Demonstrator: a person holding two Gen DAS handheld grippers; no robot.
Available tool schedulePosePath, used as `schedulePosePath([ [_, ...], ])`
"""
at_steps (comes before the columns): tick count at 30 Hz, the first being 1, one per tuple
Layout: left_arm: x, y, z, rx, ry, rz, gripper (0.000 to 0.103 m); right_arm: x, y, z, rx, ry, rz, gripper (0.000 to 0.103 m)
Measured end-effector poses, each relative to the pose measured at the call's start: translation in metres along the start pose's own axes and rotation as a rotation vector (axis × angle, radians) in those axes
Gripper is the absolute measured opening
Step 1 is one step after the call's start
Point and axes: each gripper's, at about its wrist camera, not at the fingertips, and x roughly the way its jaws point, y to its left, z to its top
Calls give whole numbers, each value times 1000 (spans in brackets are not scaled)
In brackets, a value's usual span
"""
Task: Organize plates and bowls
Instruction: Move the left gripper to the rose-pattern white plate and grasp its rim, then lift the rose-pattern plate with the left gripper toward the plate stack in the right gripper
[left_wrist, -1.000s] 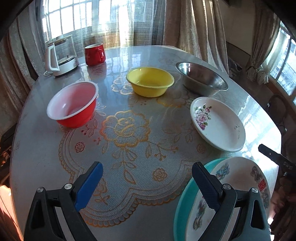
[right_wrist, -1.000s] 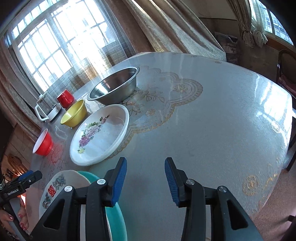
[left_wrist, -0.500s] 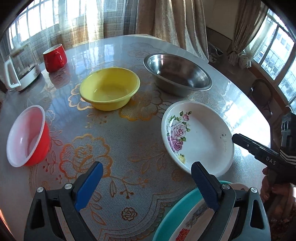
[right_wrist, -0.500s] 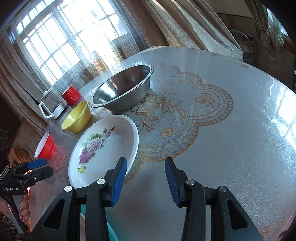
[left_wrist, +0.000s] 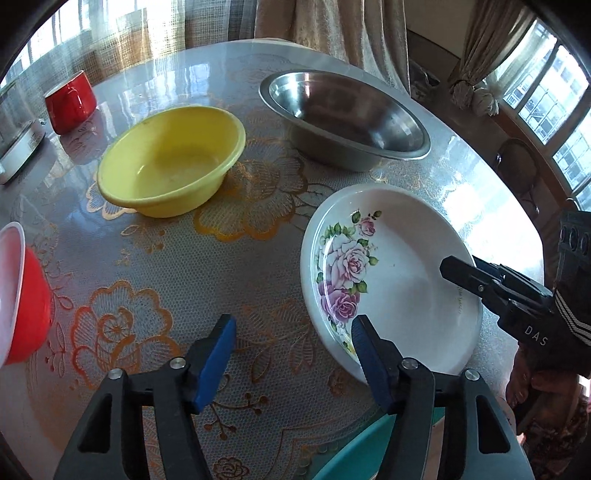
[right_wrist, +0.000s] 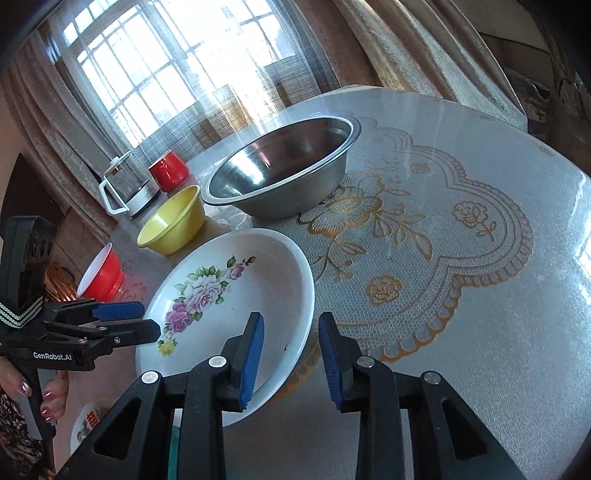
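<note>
A white plate with pink roses (left_wrist: 402, 280) (right_wrist: 240, 288) lies on the round table. My left gripper (left_wrist: 293, 332) straddles its near left rim, one blue pad over the plate and one outside. Its jaws are closing and the pads do not touch the rim. My right gripper (right_wrist: 291, 325) straddles the opposite rim in the same way, also closing with a gap left. Each gripper shows in the other view: the right gripper (left_wrist: 454, 269), the left gripper (right_wrist: 147, 321). Farther back stand a yellow bowl (left_wrist: 170, 162), a steel bowl (left_wrist: 347, 118) and a red bowl (left_wrist: 18, 295).
A red mug (left_wrist: 70, 101) and a glass kettle (right_wrist: 125, 188) stand at the far edge by the window. A teal plate (left_wrist: 354, 454) with a patterned plate (right_wrist: 86, 424) on it lies at the near edge. A chair (left_wrist: 517, 162) stands beyond the table.
Both grippers have moved forward from the teal plate to the rose plate, and both pairs of jaws have narrowed around its opposite rims.
</note>
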Motion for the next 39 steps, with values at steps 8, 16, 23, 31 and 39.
schedulePosePath([
  [8, 3, -24, -2, 128, -25, -13, 33, 6, 1, 2, -6, 9, 1, 18],
  [16, 1, -29, -3, 119, -54, 31, 32, 5, -5, 1, 37, 0, 27, 16],
  [23, -8, -28, -8, 100, -84, 29, 24, 5, -6, 1, 39, -2, 21, 15],
  [31, -21, -33, -13, 108, -134, 48, 19, 4, -8, 1, 49, -7, 18, 14],
  [39, -36, -32, -16, 85, -176, 3, 19, -4, -8, 1, 49, -50, 29, 14],
])
